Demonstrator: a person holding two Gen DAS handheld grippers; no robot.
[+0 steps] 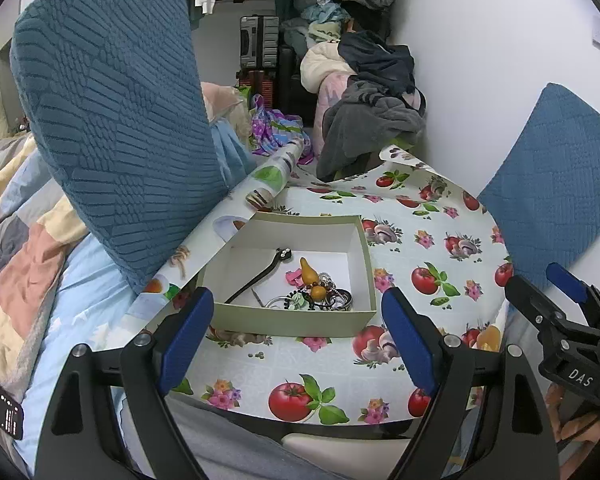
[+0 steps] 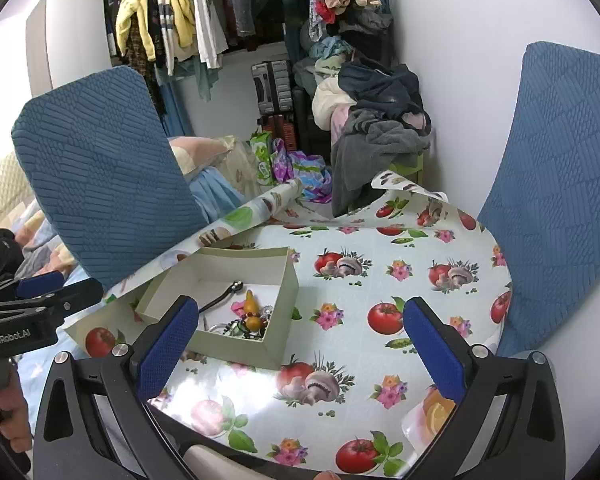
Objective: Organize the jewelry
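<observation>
A shallow pale green cardboard box (image 1: 356,236) sits on the round table (image 1: 340,368). Inside lies a heap of jewelry (image 1: 320,288): yellow pear-shaped beads, rings, a pink piece and a black hairpin (image 1: 260,276). My left gripper (image 1: 298,340) is open and empty, just in front of the box. My right gripper (image 2: 300,348) is open and empty over the table, to the right of the box (image 2: 276,312), where the jewelry (image 2: 248,316) also shows. The right gripper appears at the right edge of the left view (image 1: 556,300).
The table wears a fruit-print oilcloth (image 2: 380,272). Blue-covered chair backs stand at the left (image 1: 112,120) and right (image 2: 556,200). A bed with a patchwork quilt (image 1: 16,264) lies left. Clothes piles (image 1: 372,112) and a suitcase (image 1: 260,40) are behind.
</observation>
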